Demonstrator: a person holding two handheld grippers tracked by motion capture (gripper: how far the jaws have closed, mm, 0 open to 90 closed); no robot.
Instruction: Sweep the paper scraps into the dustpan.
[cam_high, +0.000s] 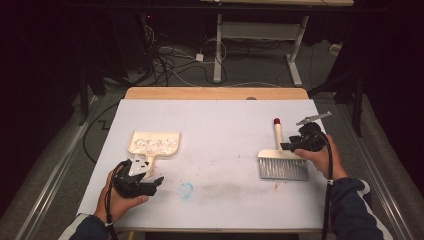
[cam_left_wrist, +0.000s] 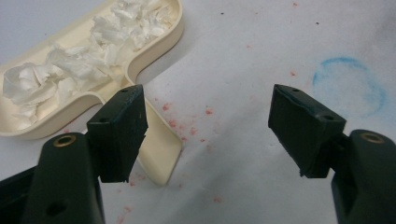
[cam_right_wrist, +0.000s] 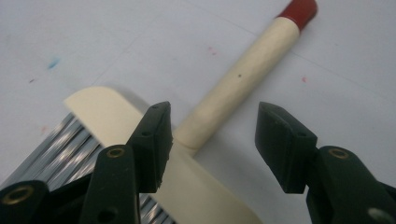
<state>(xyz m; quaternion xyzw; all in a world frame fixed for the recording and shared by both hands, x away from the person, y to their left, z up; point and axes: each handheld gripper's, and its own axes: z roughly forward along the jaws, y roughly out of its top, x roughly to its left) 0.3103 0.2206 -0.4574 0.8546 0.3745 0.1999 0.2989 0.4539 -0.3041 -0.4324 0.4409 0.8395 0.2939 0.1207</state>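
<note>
On the counter (cam_high: 220, 125): dustpan (cam_high: 153, 143) and brush (cam_high: 281, 162).
Left tool (cam_left_wrist: 208, 126) gapes beside the dustpan handle, gripping nothing; right tool (cam_right_wrist: 212, 142) stands apart, astride the brush handle, unclamped.

White table (cam_high: 220, 120) (stained), cream dustpan (cam_high: 153, 143) left, brush (cam_high: 281, 162) right

Dustpan (cam_high: 153, 143) left, brush (cam_high: 281, 161) right

A dim lab or recording studio. A wooden table covered with a stained white sheet (cam_high: 215, 115) stands on grey carpet (cam_high: 60, 150). Behind it, tangled black and white cables (cam_high: 165, 60) lie on the floor beside a white metal desk frame (cam_high: 260, 35). Black curtains (cam_high: 45, 45) enclose the space.
</note>
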